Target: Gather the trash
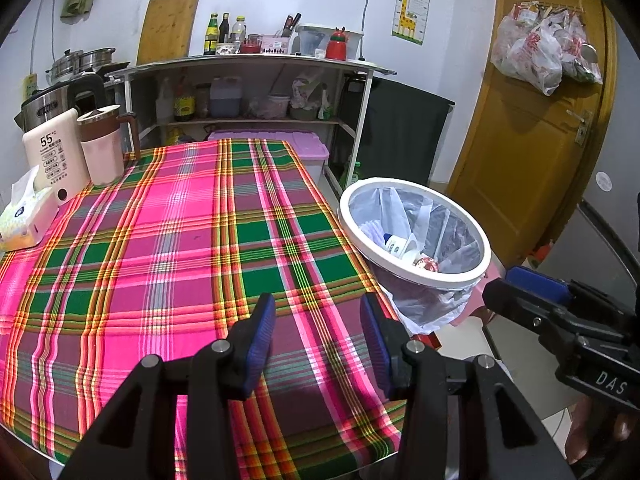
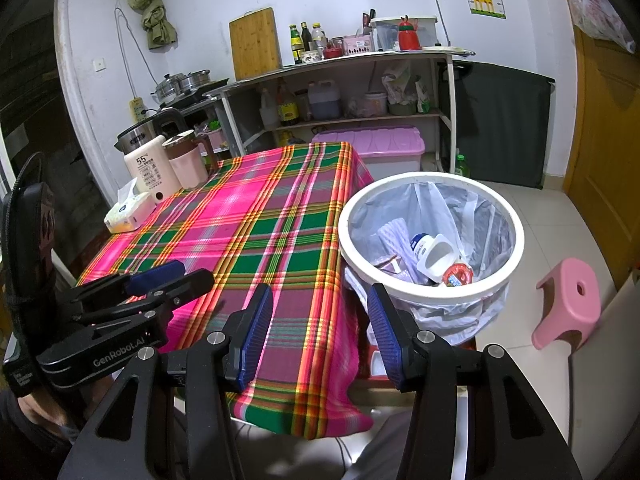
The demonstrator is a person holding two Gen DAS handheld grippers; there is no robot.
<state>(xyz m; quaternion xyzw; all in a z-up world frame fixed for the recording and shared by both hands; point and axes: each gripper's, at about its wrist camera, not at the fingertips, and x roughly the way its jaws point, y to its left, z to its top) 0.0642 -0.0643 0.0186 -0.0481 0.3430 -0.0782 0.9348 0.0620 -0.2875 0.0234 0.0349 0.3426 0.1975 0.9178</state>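
A white trash bin [image 1: 472, 276] [image 2: 516, 240] with a clear plastic liner stands beside the table's right edge. Inside it lie a white bottle [image 2: 430, 254], a red-lidded cup [image 2: 458, 274] and wrappers. My left gripper [image 1: 318, 332] is open and empty above the near part of the plaid tablecloth [image 1: 180, 240]. My right gripper [image 2: 320, 320] is open and empty over the table's near right corner, just left of the bin. Each gripper shows in the other's view: the left one [image 2: 176, 276] and the right one [image 1: 496, 284].
A tissue box [image 1: 24, 220], a cream water heater [image 1: 52, 156], a pink jug [image 1: 102, 148] and a steel kettle stand at the table's far left. A shelf with bottles and a purple storage box [image 2: 372, 148] lie behind. A pink stool [image 2: 568, 304] sits right of the bin.
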